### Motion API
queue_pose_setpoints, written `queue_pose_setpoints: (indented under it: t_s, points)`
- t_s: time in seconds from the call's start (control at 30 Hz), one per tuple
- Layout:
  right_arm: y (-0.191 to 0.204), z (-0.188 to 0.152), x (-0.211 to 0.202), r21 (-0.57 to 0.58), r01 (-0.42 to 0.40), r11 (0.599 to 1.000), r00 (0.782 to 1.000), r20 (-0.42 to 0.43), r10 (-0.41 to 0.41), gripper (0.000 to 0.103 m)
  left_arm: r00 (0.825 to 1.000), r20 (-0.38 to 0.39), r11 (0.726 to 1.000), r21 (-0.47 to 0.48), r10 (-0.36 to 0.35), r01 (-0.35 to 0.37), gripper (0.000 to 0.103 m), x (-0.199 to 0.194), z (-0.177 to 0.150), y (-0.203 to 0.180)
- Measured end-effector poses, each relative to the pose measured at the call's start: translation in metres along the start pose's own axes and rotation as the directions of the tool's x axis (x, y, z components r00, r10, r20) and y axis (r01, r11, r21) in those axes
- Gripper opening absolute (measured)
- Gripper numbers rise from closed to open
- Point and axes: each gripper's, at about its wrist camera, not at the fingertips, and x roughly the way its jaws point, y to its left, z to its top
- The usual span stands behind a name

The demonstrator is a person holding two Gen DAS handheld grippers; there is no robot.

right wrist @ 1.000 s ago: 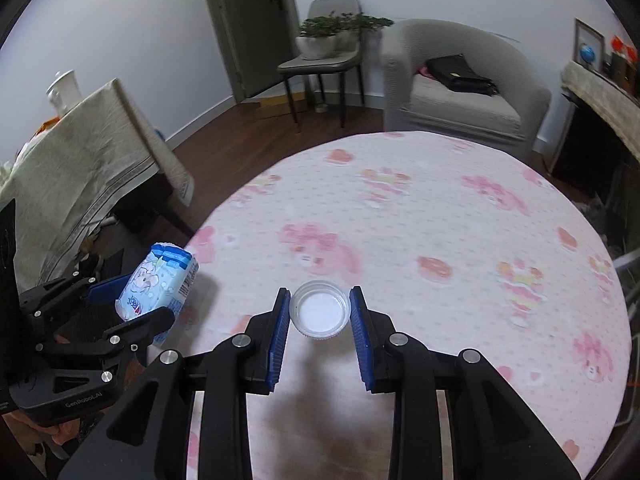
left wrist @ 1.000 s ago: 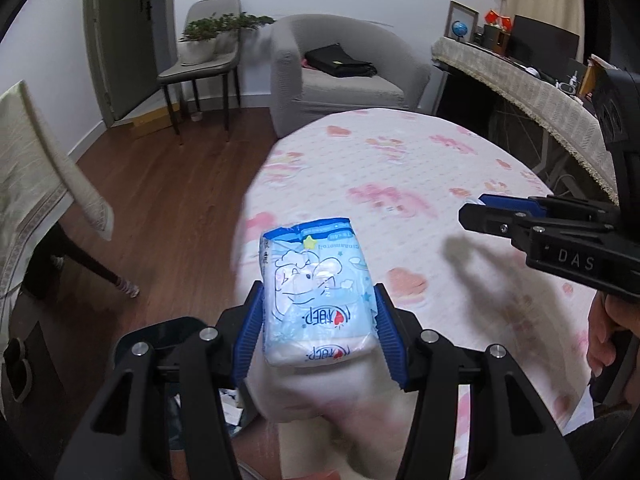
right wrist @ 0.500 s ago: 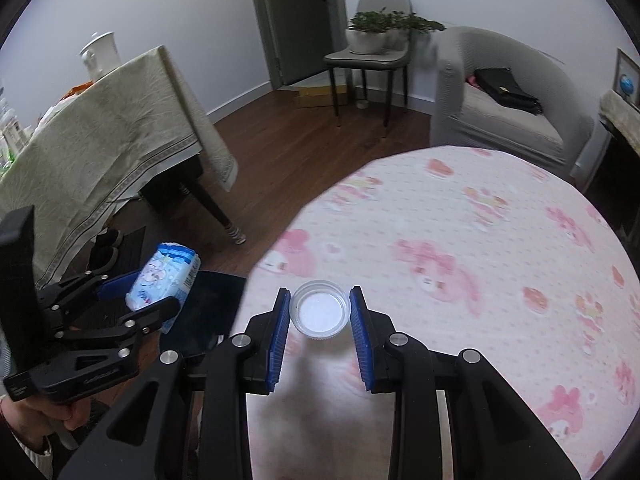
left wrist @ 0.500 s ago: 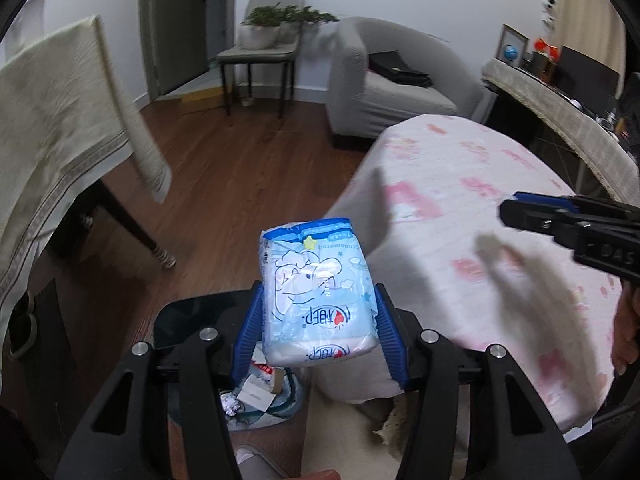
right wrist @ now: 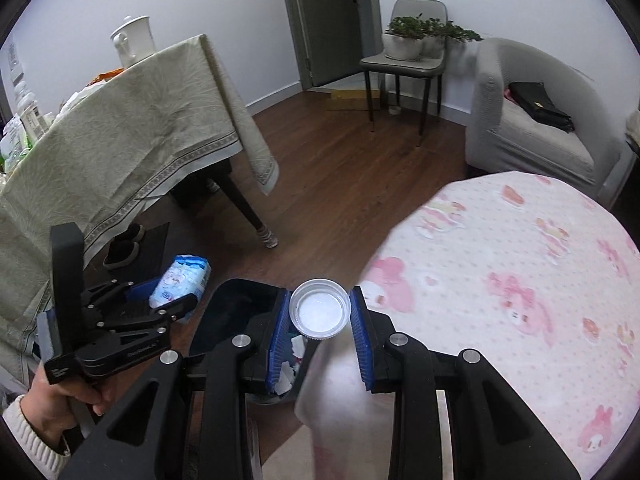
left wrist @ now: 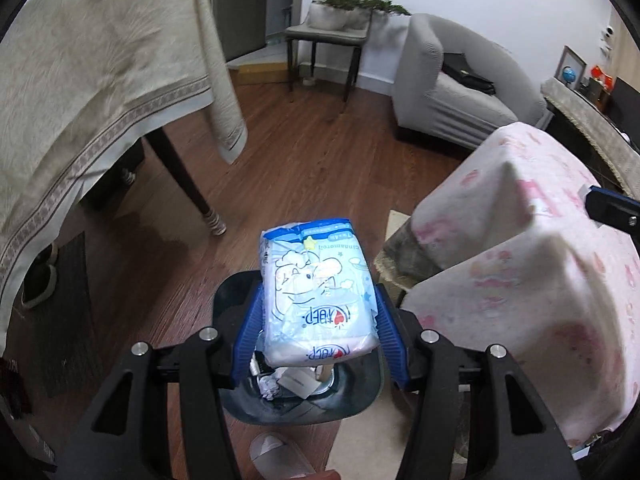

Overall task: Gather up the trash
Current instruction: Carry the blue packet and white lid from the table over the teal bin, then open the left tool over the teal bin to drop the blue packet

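So we had the left claw (left wrist: 318, 320) gripping the blue-and-white tissue pack (left wrist: 318, 292) and the right claw (right wrist: 320, 316) gripping a clear plastic cap (right wrist: 319, 314); best centre both over the black trash bin (left wrist: 296, 400) before letting go.

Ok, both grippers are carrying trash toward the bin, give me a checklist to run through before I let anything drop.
1. Left gripper grips the tissue pack: ok, blue fingers press both sides.
2. Tissue pack over the trash bin: ok in the left wrist view, which shows the bin opening directly below.
3. Right gripper grips the white bottle cap: ok.
4. Cap over the bin: not ok, it sits at the edge between the bin and the pink tablecloth.
5. Bin has room: ok, only paper scraps at the bottom.
6. Grippers clear of each other: ok, apart in the right wrist view.
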Motion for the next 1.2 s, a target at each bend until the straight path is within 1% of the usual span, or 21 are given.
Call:
queue_pose_setpoints:
  t_s: [0.1,0.17,0.23,0.3,0.4,0.53,0.6,0.8,0.93,1.0,1.2]
  points:
    - [0.009,0.001,0.004,-0.009,-0.012,1.000,1.000,-0.004,0.012,0.030,1.000,-0.029,1.000,-0.017,-0.002,0.001,0.056,0.008,-0.003,0.008]
    - [0.014,0.002,0.007,-0.015,-0.021,1.000,1.000,-0.007,0.021,0.030,0.999,-0.049,1.000,-0.016,0.014,-0.015,0.056,0.012,-0.007,0.013]
    - [0.020,0.003,0.011,-0.019,-0.029,0.999,1.000,-0.010,0.029,0.030,0.998,-0.068,1.000,-0.026,0.015,-0.017,0.056,0.017,-0.011,0.020]
    - [0.027,0.004,0.016,-0.023,-0.037,0.999,0.999,-0.016,0.037,0.030,0.995,-0.100,0.999,-0.049,0.015,-0.020,0.056,0.025,-0.014,0.028]
    - [0.034,0.005,0.022,-0.028,-0.048,0.998,0.999,-0.023,0.047,0.030,0.990,-0.138,0.997,-0.063,0.035,-0.044,0.056,0.035,-0.018,0.037]
    - [0.048,0.007,0.034,-0.039,-0.062,0.997,0.997,-0.038,0.061,0.030,0.984,-0.175,0.996,-0.082,0.019,-0.034,0.056,0.044,-0.023,0.047]
    - [0.052,0.006,0.039,-0.044,-0.067,0.997,0.997,-0.046,0.065,0.030,0.981,-0.190,0.996,-0.073,0.028,-0.043,0.056,0.048,-0.025,0.049]
    - [0.068,0.006,0.055,-0.058,-0.079,0.995,0.995,-0.070,0.075,0.030,0.964,-0.262,0.996,-0.049,0.054,-0.069,0.057,0.067,-0.037,0.057]
    - [0.078,0.007,0.064,-0.068,-0.089,0.994,0.993,-0.080,0.084,0.030,0.944,-0.323,0.996,-0.029,0.066,-0.080,0.057,0.082,-0.049,0.063]
    - [0.082,0.006,0.067,-0.072,-0.094,0.993,0.993,-0.085,0.088,0.030,0.936,-0.346,0.996,-0.031,0.063,-0.079,0.057,0.087,-0.054,0.068]
    - [0.092,0.006,0.076,-0.079,-0.099,0.992,0.991,-0.100,0.091,0.030,0.922,-0.384,0.997,-0.052,0.040,-0.065,0.057,0.099,-0.061,0.076]
